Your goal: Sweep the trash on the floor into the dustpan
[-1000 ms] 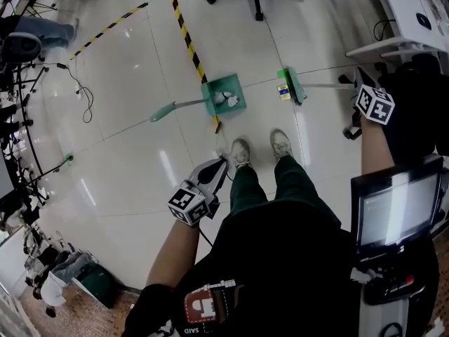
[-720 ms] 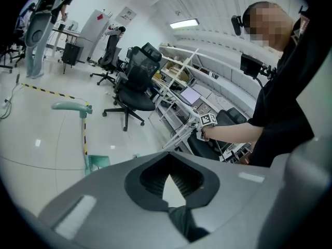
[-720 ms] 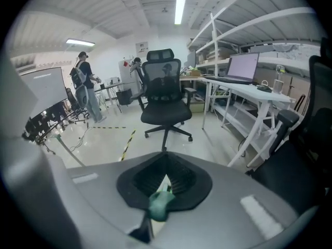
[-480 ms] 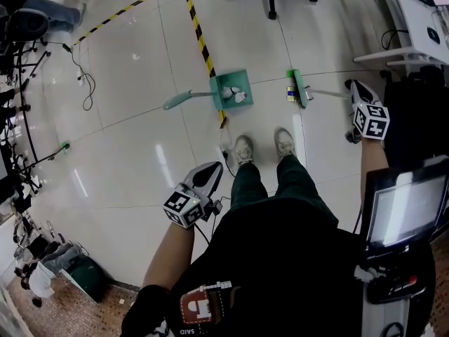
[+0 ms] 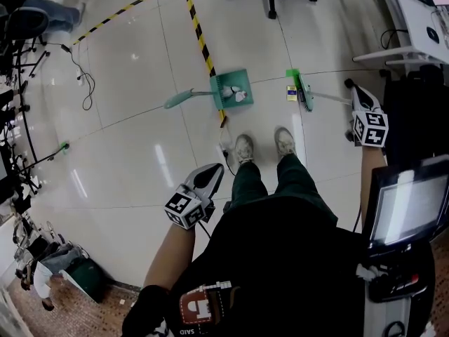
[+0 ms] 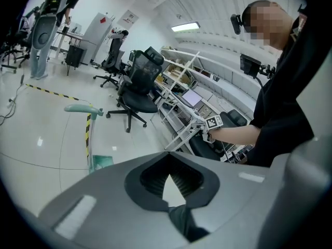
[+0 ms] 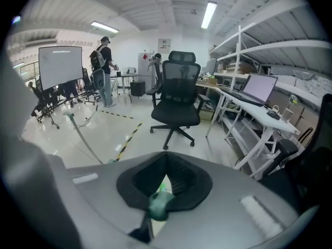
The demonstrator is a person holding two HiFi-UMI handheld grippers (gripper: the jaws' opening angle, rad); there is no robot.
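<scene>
Glossy white floor tiles are carrying a green plastic long-handled dustpan (crumpled white trash is lying inside it). A green broom is resting just right of it, beside a small yellow-and-blue scrap. The right gripper is clamping the broom's handle; the left gripper is hanging closed and empty.

black shirt, green trousers, pale sneakers
</scene>
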